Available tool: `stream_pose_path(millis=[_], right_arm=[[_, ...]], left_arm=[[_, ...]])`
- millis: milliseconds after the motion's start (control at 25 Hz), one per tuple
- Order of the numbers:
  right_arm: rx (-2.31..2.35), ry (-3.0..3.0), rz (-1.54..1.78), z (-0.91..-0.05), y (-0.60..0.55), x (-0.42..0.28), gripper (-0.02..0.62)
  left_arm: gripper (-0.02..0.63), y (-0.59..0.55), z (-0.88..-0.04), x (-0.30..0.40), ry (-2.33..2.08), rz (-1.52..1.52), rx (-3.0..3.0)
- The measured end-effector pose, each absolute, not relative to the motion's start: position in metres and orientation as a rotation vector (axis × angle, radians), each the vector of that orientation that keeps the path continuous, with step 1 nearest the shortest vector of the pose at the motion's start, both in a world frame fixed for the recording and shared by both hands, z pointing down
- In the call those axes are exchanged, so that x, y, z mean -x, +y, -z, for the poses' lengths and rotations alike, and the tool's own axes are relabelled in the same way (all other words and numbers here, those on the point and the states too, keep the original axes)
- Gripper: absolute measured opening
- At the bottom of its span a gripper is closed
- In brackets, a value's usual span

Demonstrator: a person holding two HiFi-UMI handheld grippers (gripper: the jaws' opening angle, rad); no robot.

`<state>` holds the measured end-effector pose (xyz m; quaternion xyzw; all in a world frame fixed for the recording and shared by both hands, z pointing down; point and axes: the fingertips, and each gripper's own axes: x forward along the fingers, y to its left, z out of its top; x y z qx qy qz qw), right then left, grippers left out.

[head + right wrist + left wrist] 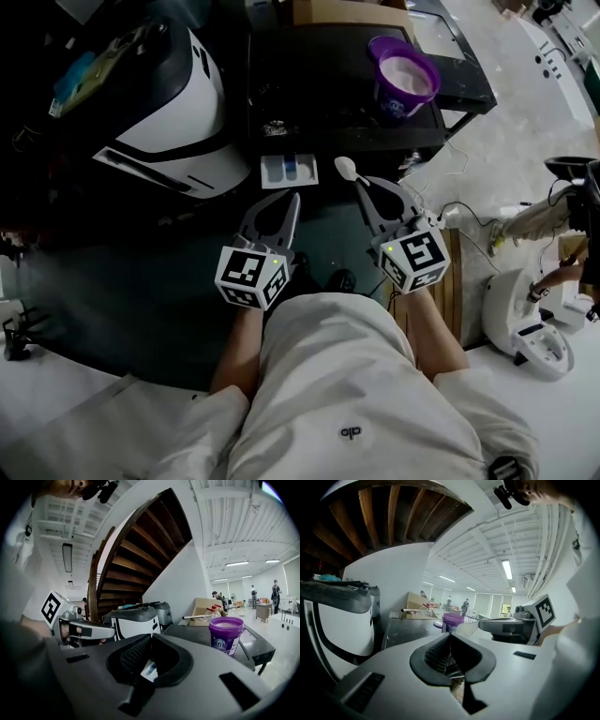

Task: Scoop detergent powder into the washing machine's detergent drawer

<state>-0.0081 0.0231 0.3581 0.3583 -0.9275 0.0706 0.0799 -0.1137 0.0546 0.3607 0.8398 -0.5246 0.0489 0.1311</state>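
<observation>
– White and black, biggest first: washing machine (169, 103) at my far left. Dark bench (309, 75) ahead of me. Purple tub (405, 80) stands on the bench's right part, lid off, pale powder (410, 72) inside.

– And the drawer?

– Drawer (286, 171), white with blue compartments, sits just below the bench's near edge, beside the machine. Can't tell whether it is in its slot or lying loose. It's well apart from the tub.

– What are you holding?

– Right gripper (361, 183): jaws together. From above a white spoon (346, 168) sticks out past the tips, so I judge it clamped by its handle. Bowl is too small to tell if loaded. Left gripper (292, 197): jaws closed tip to tip, nothing in them, pointing at the drawer.

– Risks from here?

– My reading: scooping not begun. The tub is on the right and the drawer is lower and to the left, so a heaped spoon has to cross open floor, and any tilt or jolt spills powder. A thin handle in flat jaws may twist when I dig in. The compartments are narrow, so poor aim puts the powder in the wrong one. A hard push could tip the tub.
</observation>
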Motion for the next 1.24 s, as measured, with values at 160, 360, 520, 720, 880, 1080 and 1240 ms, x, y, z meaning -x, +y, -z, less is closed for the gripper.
stream_pose_path(millis=[160, 360, 520, 720, 880, 1080, 1240], right_arm=[[-1.048, -2.799, -0.154, -0.348, 0.036, -0.004, 0.009], [-1.013, -2.828, -0.161, -0.346, 0.049, -0.018, 0.009], [-1.011, -2.831, -0.157, -0.347, 0.055, -0.027, 0.009], [-1.02, -2.834, -0.162, -0.347, 0.058, -0.038, 0.009], [-1.018, -2.834, -0.151, -0.346, 0.058, -0.04, 0.009], [-1.007, -2.839, -0.135, -0.345, 0.057, -0.04, 0.009], [-1.014, -2.837, -0.131, -0.346, 0.056, -0.041, 0.009]], left_arm=[[0.02, 0.067, -0.354, 0.104, -1.575, -0.105, -2.416], [0.02, 0.077, -0.352, 0.088, -1.61, -0.088, -2.397], [0.02, 0.081, -0.353, 0.076, -1.605, -0.08, -2.398], [0.02, 0.081, -0.35, 0.061, -1.59, -0.076, -2.415], [0.02, 0.082, -0.351, 0.055, -1.587, -0.076, -2.418], [0.02, 0.084, -0.352, 0.055, -1.598, -0.079, -2.411], [0.02, 0.083, -0.353, 0.055, -1.599, -0.081, -2.41]])
